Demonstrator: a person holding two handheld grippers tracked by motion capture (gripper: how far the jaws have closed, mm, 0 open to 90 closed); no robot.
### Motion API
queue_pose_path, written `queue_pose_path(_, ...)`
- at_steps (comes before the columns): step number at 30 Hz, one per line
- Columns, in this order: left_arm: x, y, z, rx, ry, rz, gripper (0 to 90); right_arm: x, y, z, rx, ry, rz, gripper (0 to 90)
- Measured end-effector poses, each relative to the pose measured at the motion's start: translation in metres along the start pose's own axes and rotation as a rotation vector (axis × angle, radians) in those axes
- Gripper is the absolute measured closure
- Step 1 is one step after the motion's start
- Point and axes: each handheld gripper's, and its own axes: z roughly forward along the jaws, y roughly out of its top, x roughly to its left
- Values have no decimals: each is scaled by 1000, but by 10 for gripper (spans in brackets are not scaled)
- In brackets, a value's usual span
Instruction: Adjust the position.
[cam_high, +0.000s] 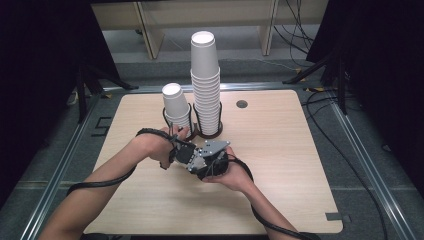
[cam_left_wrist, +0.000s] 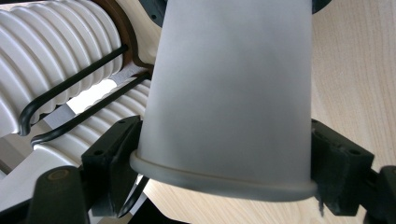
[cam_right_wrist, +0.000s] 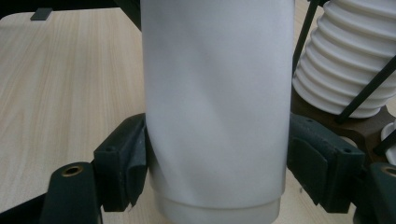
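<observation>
My left gripper (cam_left_wrist: 226, 156) is shut on a white paper cup (cam_left_wrist: 233, 93); its black pads press both sides just above the rolled rim, which is nearest the camera. My right gripper (cam_right_wrist: 223, 158) is shut on a white paper cup (cam_right_wrist: 215, 93) too, squeezing its wall, with a stepped white edge nearest the camera. I cannot tell whether it is one cup or two nested cups. In the high view the left gripper (cam_high: 186, 152) and right gripper (cam_high: 214, 156) meet at mid-table, and hands hide the cup.
A black wire holder (cam_high: 207, 134) just behind the grippers carries a tall cup stack (cam_high: 205, 85) and a short cup stack (cam_high: 176, 105). The wooden table (cam_high: 290, 165) has a round hole (cam_high: 242, 104) at the back. Cables and a bench lie on the floor beyond.
</observation>
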Motion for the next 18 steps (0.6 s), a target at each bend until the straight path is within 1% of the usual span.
queue_pose_path(1,-1,0,1,-2,-20,-16,198,3,-1,0,5,-2,42,260)
queue_pose_path(2,0,0,-1,4,1,7,198,3,-1,0,4,1,38,262)
queue_pose_path(3,0,0,0,-4,-5,3,198,3,-1,-1,5,0,33,266)
queue_pose_path(4,0,0,0,-13,-4,1,198,1,-1,-1,2,-5,-5,269)
queue_pose_path(5,0,0,-2,-17,8,6,198,3,-2,-1,1,-10,25,270)
queue_pose_path(6,1,0,-2,-23,-3,11,200,3,-2,-2,2,-10,17,272)
queue_pose_path(7,1,0,-3,-20,-2,13,203,3,-2,-2,5,-15,8,271)
queue_pose_path(8,0,0,-3,-28,3,-6,205,3,-2,-2,6,-19,5,271)
queue_pose_path(9,1,0,-3,-25,-1,-9,204,1,-2,-2,1,-18,-12,268)
queue_pose_path(11,2,0,-3,-22,4,1,203,3,-2,-1,-2,-19,-3,260)
queue_pose_path(12,2,0,-3,-27,7,5,203,2,-1,0,-13,-9,-11,254)
queue_pose_path(14,3,1,-3,-26,6,4,203,2,-2,0,-14,-9,-6,249)
queue_pose_path(15,3,1,-4,-27,26,8,203,2,-2,0,-11,-8,-4,240)
queue_pose_path(16,3,1,-4,-34,28,1,203,2,-2,1,-11,-11,-7,226)
queue_pose_path(17,3,1,-4,-29,23,2,202,1,-2,1,-8,-18,-23,220)
queue_pose_path(18,2,2,-4,-30,16,-5,202,2,-2,1,-6,-17,-19,219)
